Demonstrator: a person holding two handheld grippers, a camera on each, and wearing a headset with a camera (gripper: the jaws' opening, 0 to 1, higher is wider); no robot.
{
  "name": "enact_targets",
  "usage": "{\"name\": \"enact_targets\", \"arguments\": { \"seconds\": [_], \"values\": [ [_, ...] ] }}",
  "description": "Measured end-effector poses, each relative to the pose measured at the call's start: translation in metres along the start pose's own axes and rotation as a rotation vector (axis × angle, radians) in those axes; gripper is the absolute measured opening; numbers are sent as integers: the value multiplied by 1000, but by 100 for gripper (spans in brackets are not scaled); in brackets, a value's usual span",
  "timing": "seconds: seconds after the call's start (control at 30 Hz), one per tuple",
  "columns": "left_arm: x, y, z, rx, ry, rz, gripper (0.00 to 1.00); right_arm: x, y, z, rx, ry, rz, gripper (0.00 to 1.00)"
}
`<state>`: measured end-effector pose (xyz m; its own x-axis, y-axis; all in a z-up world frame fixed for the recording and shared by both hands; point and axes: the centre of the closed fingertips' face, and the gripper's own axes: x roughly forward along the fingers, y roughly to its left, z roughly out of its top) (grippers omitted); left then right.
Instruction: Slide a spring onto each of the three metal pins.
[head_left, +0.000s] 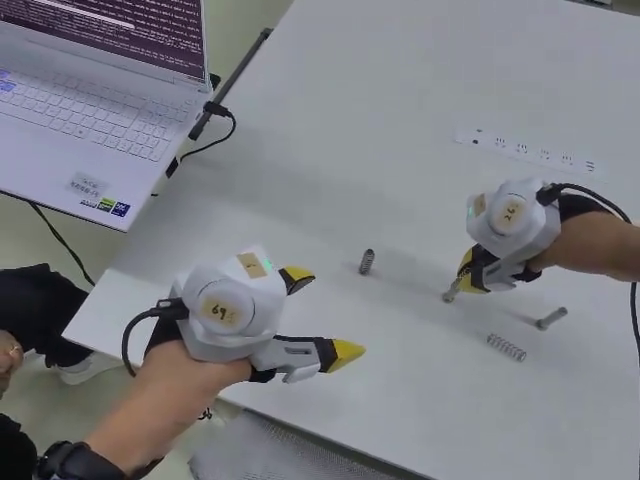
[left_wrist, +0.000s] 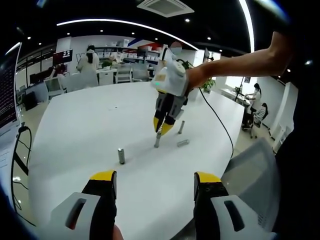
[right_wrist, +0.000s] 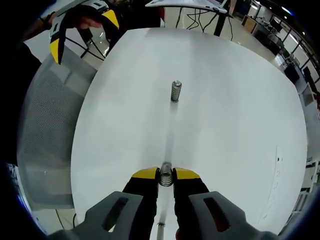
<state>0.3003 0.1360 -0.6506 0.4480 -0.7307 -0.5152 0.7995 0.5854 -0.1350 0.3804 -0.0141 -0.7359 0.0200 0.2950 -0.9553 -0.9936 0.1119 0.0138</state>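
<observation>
Abt one third done, I think. One pin (head_left: 367, 261) stands up on the white worktop (head_left: 400, 120) w/ a spring wound round it – that one looks finished. The right tool (right_wrist: 166, 173) is pressed together on a second spring (right_wrist: 166, 180). A second pin (head_left: 452, 293) pokes out under it, tip down at the worktop, so that pair looks half way. The last pin (head_left: 551, 318) lies flat near the right tool, w/ the last spring (head_left: 506, 347) just beside it, not touching – still to do. The left tool (head_left: 325, 313) is spread wide and holds nothing, well apart from the parts

The right gripper view shows the coils between the yellow tips; in the head view the tool body hides that. The head view shows the loose pin & spring. The left gripper view shows the right tool from the front, its pin slanting down to the worktop
</observation>
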Motion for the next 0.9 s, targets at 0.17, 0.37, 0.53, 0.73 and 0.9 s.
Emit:
{"name": "enact_targets", "arguments": {
  "seconds": [0.17, 0.37, 0.53, 0.73, 0.9],
  "values": [
    [0, 1, -1, -2, 2, 1, 58, 7, 0, -3, -18, 24, 5, 9],
    [-2, 2, -3, -10, 5, 3, 58, 15, -1, -4, -25, 37, 14, 9],
    [-3, 4, -4, -15, 6, 9, 58, 21, 1, -5, -30, 48, 21, 9],
    [-4, 5, -5, -22, 5, 17, 58, 31, 2, -11, -45, 72, 21, 9],
    [-5, 6, -5, -25, 4, 23, 58, 32, 4, -9, -40, 68, 26, 9]
  ]
}}
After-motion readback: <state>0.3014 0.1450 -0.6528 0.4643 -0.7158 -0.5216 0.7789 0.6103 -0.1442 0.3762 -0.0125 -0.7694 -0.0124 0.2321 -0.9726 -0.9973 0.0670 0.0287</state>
